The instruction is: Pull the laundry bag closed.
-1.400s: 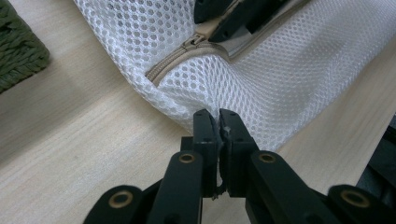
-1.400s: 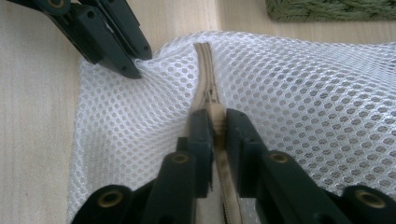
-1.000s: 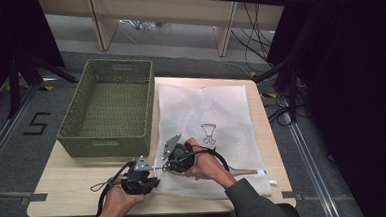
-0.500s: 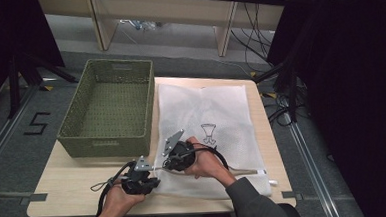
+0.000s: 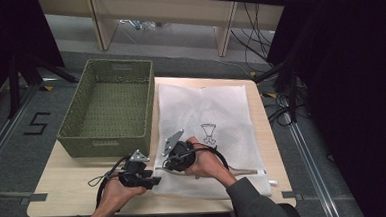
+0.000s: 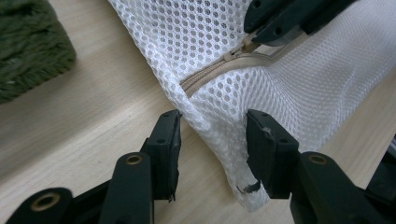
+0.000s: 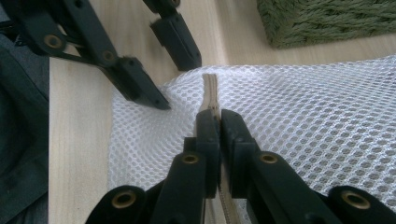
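White mesh bag (image 5: 210,132) lay flat on bench (image 5: 70,187), tan zipper (image 6: 219,70) at near edge. Right tool (image 7: 218,122) clamped on zipper pull; left tool (image 6: 212,140) gaped open, straddling bag corner.

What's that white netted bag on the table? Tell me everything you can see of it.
The mesh bag is white honeycomb netting, lying flat on the wooden table beside the green basket, with a small dark goblet-like print on top. A beige zipper runs along its near edge. The right gripper is shut on the zipper, while the left gripper stands open around the bag's corner.
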Demonstrator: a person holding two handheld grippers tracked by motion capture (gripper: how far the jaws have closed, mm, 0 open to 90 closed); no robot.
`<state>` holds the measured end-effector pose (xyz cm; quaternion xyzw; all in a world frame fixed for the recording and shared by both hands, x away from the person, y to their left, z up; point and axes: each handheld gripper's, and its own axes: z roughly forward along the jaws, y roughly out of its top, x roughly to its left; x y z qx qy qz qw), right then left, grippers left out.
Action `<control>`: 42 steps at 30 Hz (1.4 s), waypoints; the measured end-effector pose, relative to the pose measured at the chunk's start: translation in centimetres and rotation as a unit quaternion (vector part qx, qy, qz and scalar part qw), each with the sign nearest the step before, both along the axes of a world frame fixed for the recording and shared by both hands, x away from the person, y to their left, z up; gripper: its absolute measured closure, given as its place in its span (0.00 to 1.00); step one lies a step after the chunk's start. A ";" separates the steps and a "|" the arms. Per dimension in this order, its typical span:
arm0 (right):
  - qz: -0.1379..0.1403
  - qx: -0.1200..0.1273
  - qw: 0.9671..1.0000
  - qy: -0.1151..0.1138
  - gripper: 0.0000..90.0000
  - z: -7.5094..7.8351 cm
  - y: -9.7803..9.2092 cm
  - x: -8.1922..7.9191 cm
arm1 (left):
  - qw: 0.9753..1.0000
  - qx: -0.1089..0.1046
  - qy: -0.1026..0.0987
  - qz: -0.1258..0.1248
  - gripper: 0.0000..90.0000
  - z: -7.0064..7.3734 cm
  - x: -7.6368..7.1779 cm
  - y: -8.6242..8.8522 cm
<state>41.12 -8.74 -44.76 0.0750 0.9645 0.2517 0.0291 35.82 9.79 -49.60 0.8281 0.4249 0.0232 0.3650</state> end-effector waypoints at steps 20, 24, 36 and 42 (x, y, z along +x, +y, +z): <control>-0.002 -0.021 1.000 -0.010 0.97 0.6 0.0 -0.6 | 0.998 -0.057 0.032 0.008 0.78 -0.2 0.6 0.7; -0.004 -0.022 1.000 -0.007 0.97 0.6 -0.2 -0.7 | 0.997 -0.068 0.029 0.013 0.71 0.5 0.8 1.0; 0.005 -0.014 1.000 -0.009 0.97 0.7 -0.5 -0.8 | 0.994 -0.095 0.047 0.017 0.74 0.7 2.3 1.3; 0.002 -0.014 1.000 -0.005 0.97 0.6 -0.5 -0.8 | 0.992 -0.109 0.052 0.023 0.89 0.3 2.4 1.4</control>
